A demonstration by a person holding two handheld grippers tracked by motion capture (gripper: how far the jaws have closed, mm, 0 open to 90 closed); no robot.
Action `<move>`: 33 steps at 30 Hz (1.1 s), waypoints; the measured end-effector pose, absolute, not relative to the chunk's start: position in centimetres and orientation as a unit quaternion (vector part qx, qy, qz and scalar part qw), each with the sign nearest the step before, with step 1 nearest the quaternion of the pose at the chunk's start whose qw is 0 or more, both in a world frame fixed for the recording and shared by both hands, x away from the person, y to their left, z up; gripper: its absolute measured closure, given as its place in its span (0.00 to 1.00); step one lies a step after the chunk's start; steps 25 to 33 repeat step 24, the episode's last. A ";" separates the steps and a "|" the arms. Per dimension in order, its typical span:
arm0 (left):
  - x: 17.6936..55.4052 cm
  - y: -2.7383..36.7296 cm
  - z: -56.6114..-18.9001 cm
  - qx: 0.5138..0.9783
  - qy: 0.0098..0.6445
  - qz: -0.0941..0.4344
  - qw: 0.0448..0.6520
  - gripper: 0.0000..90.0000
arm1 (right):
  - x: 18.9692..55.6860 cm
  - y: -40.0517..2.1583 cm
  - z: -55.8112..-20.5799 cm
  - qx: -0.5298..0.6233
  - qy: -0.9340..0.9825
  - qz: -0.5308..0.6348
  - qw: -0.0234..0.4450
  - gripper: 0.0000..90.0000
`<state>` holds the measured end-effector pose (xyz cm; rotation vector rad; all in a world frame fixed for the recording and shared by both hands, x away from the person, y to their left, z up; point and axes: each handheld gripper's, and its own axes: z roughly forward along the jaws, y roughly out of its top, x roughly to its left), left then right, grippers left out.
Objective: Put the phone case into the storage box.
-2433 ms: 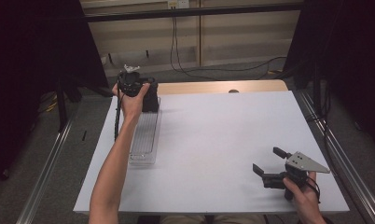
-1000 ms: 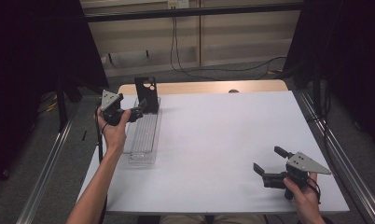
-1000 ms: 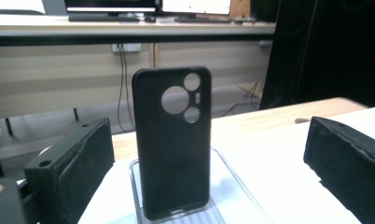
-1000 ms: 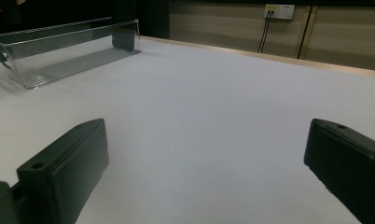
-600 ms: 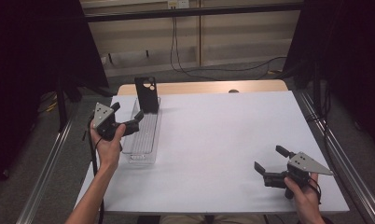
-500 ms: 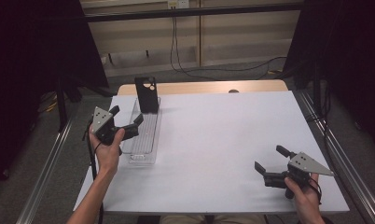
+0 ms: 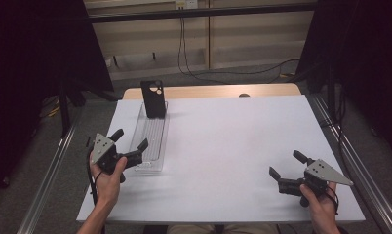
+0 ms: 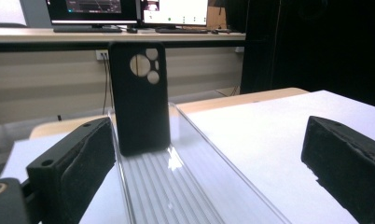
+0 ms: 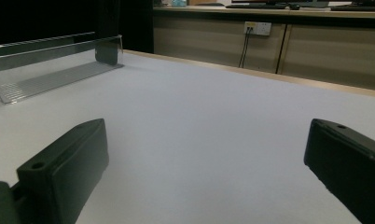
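Observation:
A black phone case [image 7: 153,99] [image 8: 140,98] stands upright at the far end of a clear ribbed plastic tray [image 7: 150,139] [image 8: 176,186] on the left of the white table. My left gripper [image 7: 129,139] [image 8: 209,172] is open at the tray's near end, low over it, with nothing between its jaws. My right gripper [image 7: 287,164] [image 9: 209,177] is open near the table's front right corner, empty, pointing across the white top toward the tray [image 9: 50,65].
The white table top [image 7: 233,141] has a wooden strip along its far edge. Metal rails [image 7: 52,165] run along both sides. Cables hang against the back wall [image 7: 194,58]. Monitors sit on a desk [image 8: 129,32] beyond.
My left gripper let go of the phone case at the tray's far end and drew back toward the person, down to the tray's near end. The right gripper stayed put.

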<state>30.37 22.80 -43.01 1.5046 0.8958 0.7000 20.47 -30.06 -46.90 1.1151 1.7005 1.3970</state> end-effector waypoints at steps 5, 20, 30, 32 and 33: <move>29.1 22.7 -44.0 0.655 0.377 0.290 0.587 0.03 | 20.4 -30.2 -46.9 0.430 0.646 0.535 0.334 0.00; 25.9 23.4 -45.9 0.658 0.393 0.277 0.580 0.03 | 20.2 -30.6 -46.9 0.431 0.643 0.534 0.339 0.00; 26.1 23.4 -45.8 0.662 0.388 0.275 0.580 0.02 | 20.3 -30.6 -46.9 0.436 0.639 0.534 0.340 0.00; 26.1 23.4 -45.8 0.662 0.388 0.275 0.580 0.02 | 20.3 -30.6 -46.9 0.436 0.639 0.534 0.340 0.00; 26.1 23.4 -45.8 0.662 0.388 0.275 0.580 0.02 | 20.3 -30.6 -46.9 0.436 0.639 0.534 0.340 0.00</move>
